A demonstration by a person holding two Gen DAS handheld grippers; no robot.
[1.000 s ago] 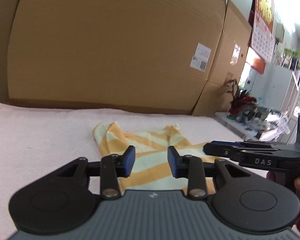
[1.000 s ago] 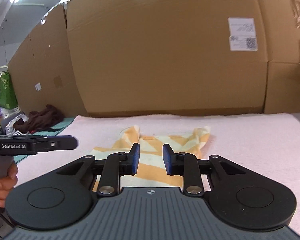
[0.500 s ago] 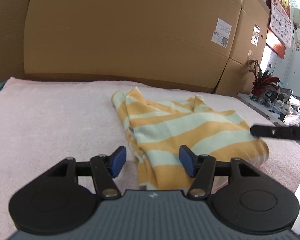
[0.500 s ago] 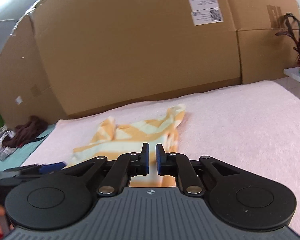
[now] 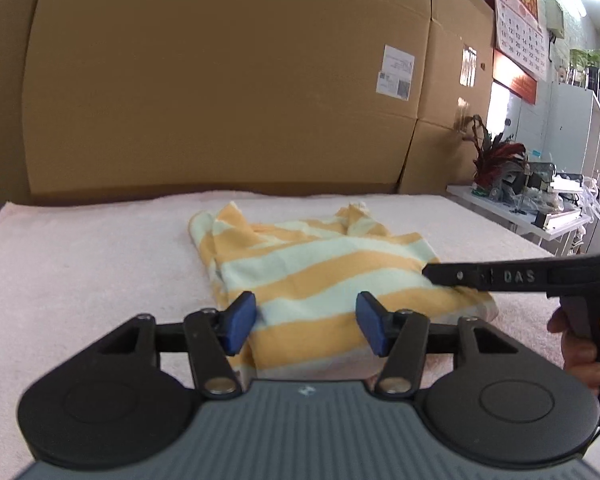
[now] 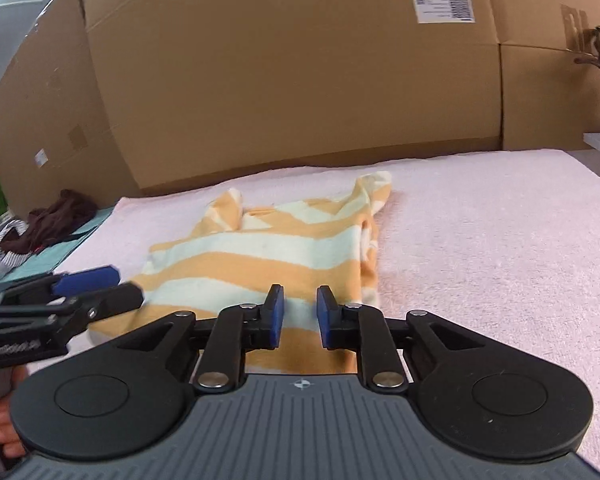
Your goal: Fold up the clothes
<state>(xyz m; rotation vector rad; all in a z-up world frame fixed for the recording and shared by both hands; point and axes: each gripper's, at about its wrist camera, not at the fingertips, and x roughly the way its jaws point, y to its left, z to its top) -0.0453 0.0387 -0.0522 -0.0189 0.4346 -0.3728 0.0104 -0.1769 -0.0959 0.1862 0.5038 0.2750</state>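
Left gripper (image 5: 306,328) spread, right gripper (image 6: 299,316) reopening narrowly, both empty above striped shirt (image 5: 320,268).

Both cameras sit low, just behind their own blue pads, facing the cardboard wall (image 5: 220,80). The left view looks from the striped shirt's (image 5: 320,264) near left, the right view from its near right; both share it.

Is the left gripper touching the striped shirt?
Cannot tell. In the left wrist view the left gripper has open jaws over the striped shirt, but neither view shows contact or a gap.
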